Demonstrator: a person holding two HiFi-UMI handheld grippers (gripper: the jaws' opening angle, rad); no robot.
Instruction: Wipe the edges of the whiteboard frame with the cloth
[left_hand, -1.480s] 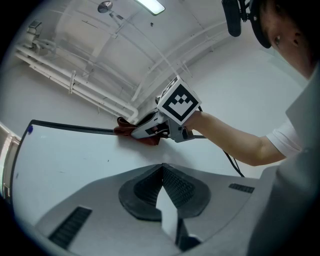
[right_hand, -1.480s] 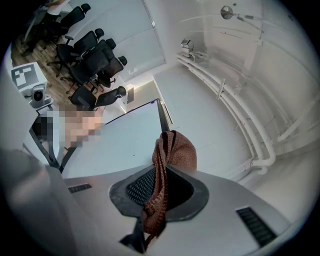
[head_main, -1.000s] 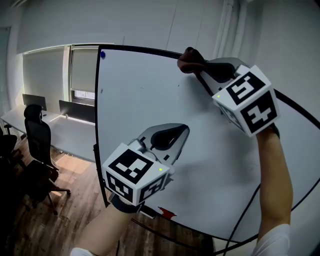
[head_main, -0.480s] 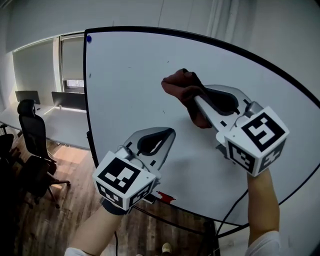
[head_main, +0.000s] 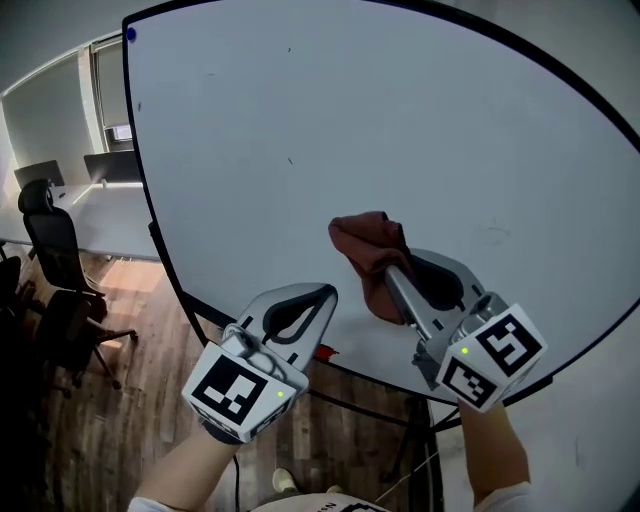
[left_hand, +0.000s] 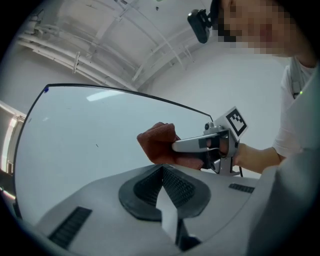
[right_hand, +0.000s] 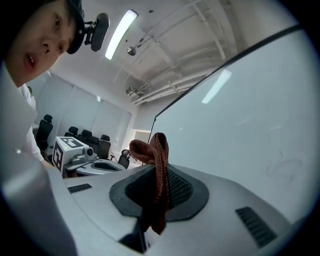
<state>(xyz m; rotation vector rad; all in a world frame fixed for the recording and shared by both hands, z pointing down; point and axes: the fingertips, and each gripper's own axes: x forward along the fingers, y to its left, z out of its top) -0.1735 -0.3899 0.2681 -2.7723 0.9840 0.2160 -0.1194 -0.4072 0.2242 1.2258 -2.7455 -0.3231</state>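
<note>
A large whiteboard (head_main: 400, 140) with a thin black frame (head_main: 158, 262) fills the head view. My right gripper (head_main: 386, 272) is shut on a reddish-brown cloth (head_main: 362, 238), held before the board's lower white area, a little above the bottom frame edge. Whether the cloth touches the board I cannot tell. In the right gripper view the cloth (right_hand: 160, 150) hangs folded between the pads. My left gripper (head_main: 328, 292) is shut and holds nothing, low and left of the cloth. The left gripper view shows the cloth (left_hand: 156, 144) beyond its tips, in front of the board (left_hand: 85, 130).
A blue magnet (head_main: 131, 34) sits at the board's top left corner. A small red object (head_main: 326, 352) lies at the bottom edge. Black office chairs (head_main: 52, 262) and desks (head_main: 95, 185) stand at the left on a wooden floor (head_main: 130, 400). The board's stand (head_main: 415, 440) is below.
My right gripper carried the cloth down from the board's top edge to its lower part. The left gripper dropped lower too, staying shut and empty.
</note>
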